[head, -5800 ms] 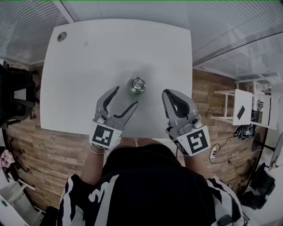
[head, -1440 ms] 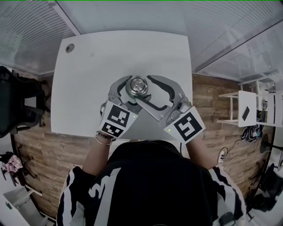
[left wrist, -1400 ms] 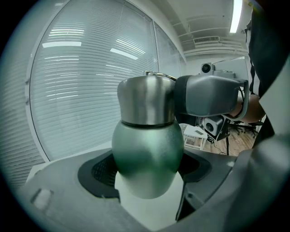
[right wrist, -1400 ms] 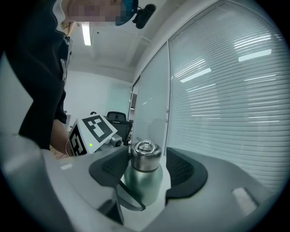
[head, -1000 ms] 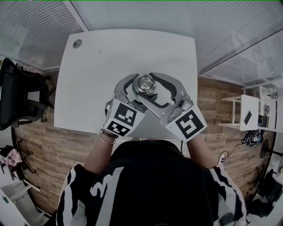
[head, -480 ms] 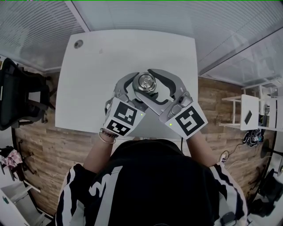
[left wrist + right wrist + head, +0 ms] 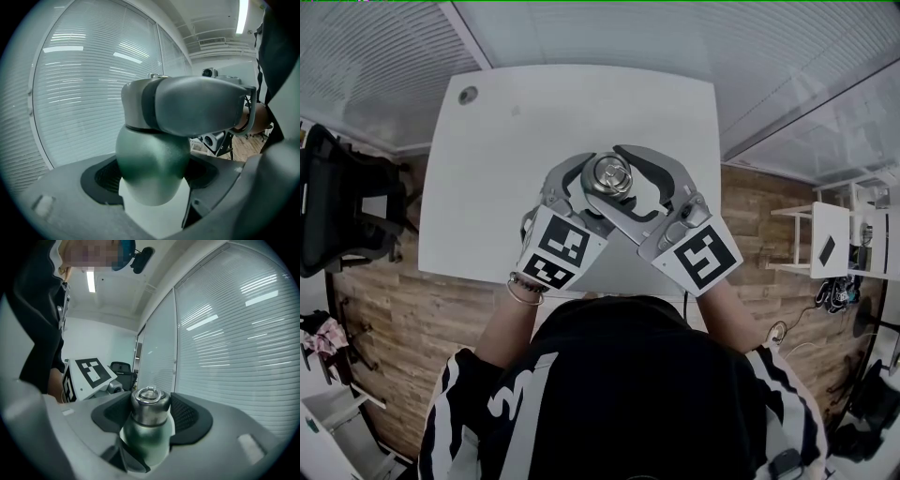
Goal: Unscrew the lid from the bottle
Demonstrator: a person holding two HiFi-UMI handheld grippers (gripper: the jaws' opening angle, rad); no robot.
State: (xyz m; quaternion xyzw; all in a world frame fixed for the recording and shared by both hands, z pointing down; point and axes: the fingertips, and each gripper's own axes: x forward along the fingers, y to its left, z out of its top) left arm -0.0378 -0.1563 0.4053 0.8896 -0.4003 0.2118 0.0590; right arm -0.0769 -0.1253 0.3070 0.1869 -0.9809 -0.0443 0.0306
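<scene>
- At the near edge of the white table (image 7: 516,131), a green metal bottle (image 7: 140,441) stands upright between two hand-held grippers, its steel lid (image 7: 150,406) not yet off.
- Left gripper (image 7: 154,180) is clamped on the bottle's rounded body below the lid, a pad pressed to each side, bracing it against the turn.
- Right gripper (image 7: 605,175) reaches in from the right at lid height. Its jaws are opening with the lid between them, and the pads appear to rest on its sides with no clear gap.
- Step in hand, by the look of it: slackening on the lid to reset the wrist for a twist.
- Done well, the left clamp holds firm so the bottle neither spins nor tips. The right jaws open only enough to swing round, then close squarely on the lid's band, level with it and clear of the ring on top.
- How far the thread has run cannot be told.
</scene>
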